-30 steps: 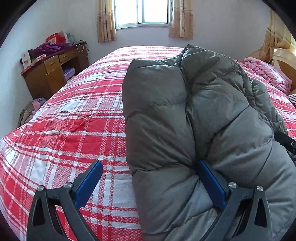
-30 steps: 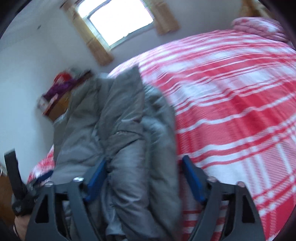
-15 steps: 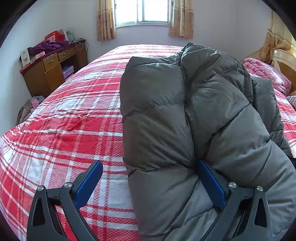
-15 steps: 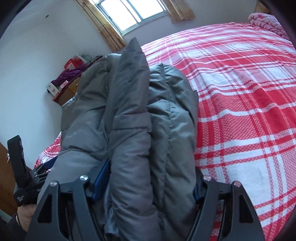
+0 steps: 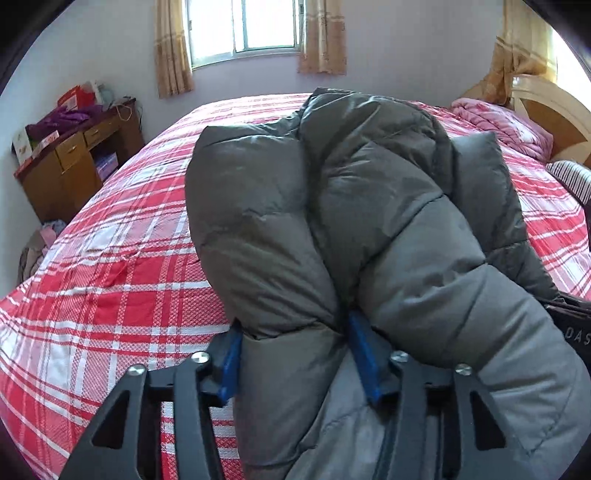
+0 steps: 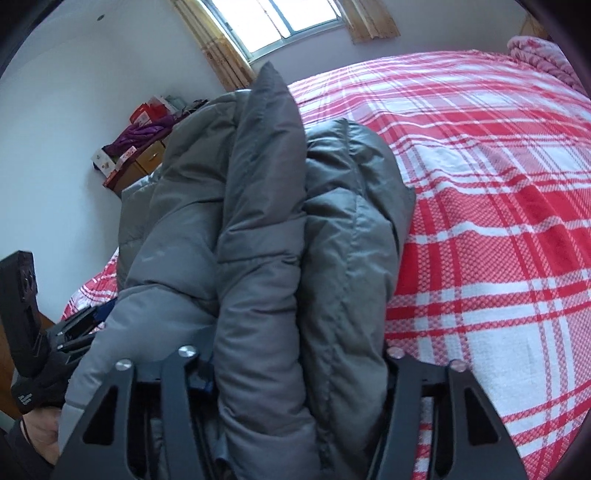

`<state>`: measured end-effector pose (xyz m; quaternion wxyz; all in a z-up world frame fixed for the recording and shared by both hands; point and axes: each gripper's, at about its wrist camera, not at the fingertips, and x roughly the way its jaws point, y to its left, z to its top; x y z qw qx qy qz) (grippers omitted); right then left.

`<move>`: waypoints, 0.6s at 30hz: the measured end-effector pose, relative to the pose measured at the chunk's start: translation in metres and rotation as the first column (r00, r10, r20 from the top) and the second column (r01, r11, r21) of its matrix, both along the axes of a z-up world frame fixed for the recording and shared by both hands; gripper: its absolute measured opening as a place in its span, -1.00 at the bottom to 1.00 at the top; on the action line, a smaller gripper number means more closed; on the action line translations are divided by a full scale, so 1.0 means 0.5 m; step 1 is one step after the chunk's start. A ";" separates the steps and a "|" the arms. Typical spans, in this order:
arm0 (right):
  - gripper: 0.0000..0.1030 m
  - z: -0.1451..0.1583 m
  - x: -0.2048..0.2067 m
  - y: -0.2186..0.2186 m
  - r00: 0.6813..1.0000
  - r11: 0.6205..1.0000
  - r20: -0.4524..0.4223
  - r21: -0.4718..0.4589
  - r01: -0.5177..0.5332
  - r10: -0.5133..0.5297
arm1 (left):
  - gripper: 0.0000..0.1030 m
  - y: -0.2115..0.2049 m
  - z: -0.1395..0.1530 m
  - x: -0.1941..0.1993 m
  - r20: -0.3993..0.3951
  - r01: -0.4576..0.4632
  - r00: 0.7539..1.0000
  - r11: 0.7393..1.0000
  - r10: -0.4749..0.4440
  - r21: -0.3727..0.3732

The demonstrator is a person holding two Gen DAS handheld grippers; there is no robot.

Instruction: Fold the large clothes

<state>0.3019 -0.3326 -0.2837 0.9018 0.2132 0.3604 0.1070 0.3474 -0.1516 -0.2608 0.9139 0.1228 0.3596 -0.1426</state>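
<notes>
A bulky grey puffer jacket (image 5: 369,206) lies folded in thick rolls on the red-and-white plaid bed (image 5: 110,277). My left gripper (image 5: 295,354) is closing, and its blue pads (image 5: 364,354) pinch a padded fold at the jacket's near left edge. In the right wrist view the jacket (image 6: 266,221) fills the space between the fingers of my right gripper (image 6: 295,369). That gripper is also closing, squeezing the stacked layers, with its pads mostly buried in the fabric. The left gripper (image 6: 74,332) and the hand holding it show at the lower left there.
A wooden desk (image 5: 74,162) piled with boxes and purple cloth stands at the left wall under a curtained window (image 5: 245,26). A pink quilt (image 5: 506,125) lies by the headboard (image 5: 554,110) at the right. Clothes (image 5: 37,247) lie on the floor beside the bed.
Both grippers' jaws have drawn in from wide apart onto the jacket. The left one's outer pad came off the bedsheet side to press the fold. The right view has steadied.
</notes>
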 end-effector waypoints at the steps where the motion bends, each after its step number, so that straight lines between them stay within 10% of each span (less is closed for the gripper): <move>1: -0.07 0.003 -0.001 0.006 1.000 1.000 0.002 -0.019 0.000 0.000 | -0.04 -0.002 0.000 -0.002 0.005 0.000 1.000 1.000 0.000 0.010; 13: -0.08 0.004 0.015 0.026 1.000 0.999 -0.010 -0.044 0.001 -0.002 | 0.17 -0.014 -0.003 0.003 0.004 -0.064 0.998 0.998 0.064 -0.008; 18: -0.35 0.007 0.014 0.031 1.000 0.999 0.002 -0.044 -0.025 0.025 | -0.56 -0.032 0.012 -0.015 0.046 -0.016 0.999 0.996 0.013 0.084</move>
